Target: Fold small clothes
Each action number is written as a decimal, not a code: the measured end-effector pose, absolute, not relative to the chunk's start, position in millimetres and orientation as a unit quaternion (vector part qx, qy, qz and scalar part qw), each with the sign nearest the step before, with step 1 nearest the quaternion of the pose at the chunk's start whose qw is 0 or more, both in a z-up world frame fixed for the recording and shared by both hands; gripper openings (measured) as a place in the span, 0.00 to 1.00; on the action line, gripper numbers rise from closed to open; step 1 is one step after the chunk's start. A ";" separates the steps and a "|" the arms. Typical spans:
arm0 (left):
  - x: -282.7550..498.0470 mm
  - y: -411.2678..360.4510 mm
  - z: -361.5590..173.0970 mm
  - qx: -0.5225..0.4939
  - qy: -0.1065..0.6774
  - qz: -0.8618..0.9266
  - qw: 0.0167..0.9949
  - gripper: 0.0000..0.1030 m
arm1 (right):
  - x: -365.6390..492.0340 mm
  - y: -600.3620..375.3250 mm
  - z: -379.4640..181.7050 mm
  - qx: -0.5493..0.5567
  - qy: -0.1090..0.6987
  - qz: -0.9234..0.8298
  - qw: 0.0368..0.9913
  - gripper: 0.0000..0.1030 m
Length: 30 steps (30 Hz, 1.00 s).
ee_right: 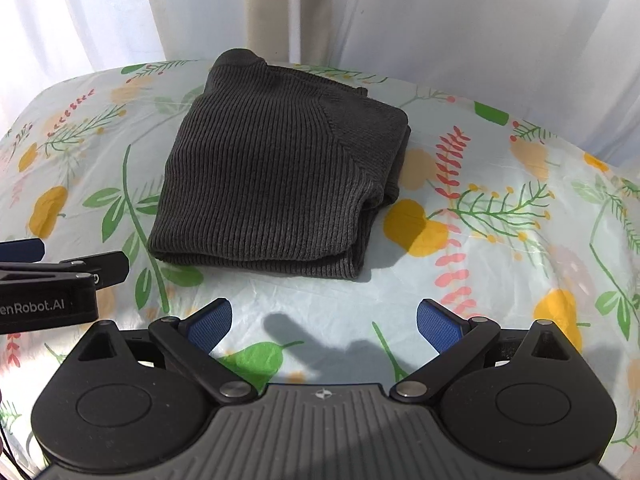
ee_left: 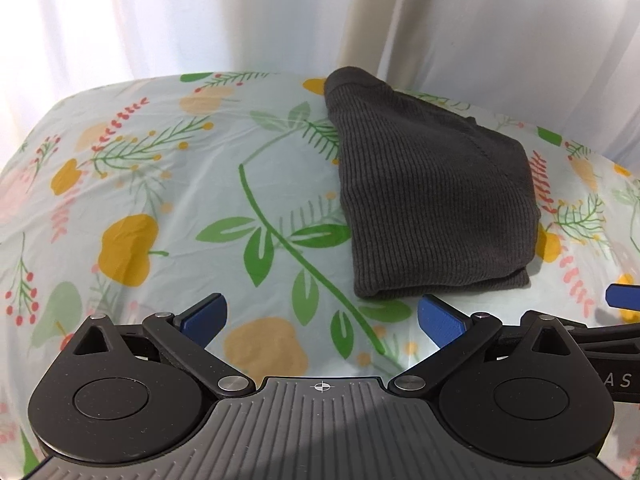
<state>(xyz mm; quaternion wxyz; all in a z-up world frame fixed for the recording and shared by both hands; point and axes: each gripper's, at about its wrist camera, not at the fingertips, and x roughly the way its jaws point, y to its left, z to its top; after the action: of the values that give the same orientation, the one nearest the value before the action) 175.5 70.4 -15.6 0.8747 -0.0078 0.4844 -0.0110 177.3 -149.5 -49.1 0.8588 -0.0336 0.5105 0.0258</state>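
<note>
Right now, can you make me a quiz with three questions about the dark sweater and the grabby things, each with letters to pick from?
1. Where does the folded dark grey ribbed knit sweater lie?
A on the flower-print tablecloth
B on the floor
C on a chair

2. What colour are the finger pads?
A red
B blue
C yellow

3. How is the right hand-held gripper?
A shut on the sweater
B shut on nothing
C open

Answers:
1 A, flowers and leaves show all around it.
2 B, both pads are blue.
3 C, its fingers stand wide apart, short of the sweater; the left hand-held gripper is open too.
</note>
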 end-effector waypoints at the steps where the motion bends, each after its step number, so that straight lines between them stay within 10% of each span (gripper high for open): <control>1: 176.3 71.0 -16.1 -0.010 0.486 -0.012 0.874 1.00 | 176.7 -149.5 -48.1 -0.031 0.509 0.024 0.860 0.96; 30: 182.1 64.3 -23.3 -0.017 0.512 -0.004 0.859 1.00 | 181.2 -179.6 -46.5 0.042 0.519 -0.002 0.854 0.96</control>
<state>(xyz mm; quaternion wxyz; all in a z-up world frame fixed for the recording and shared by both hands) 182.1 64.3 -23.3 0.8590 -0.0168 0.5117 -0.0042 181.2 -179.6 -46.5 0.8540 0.0425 0.5186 -0.0021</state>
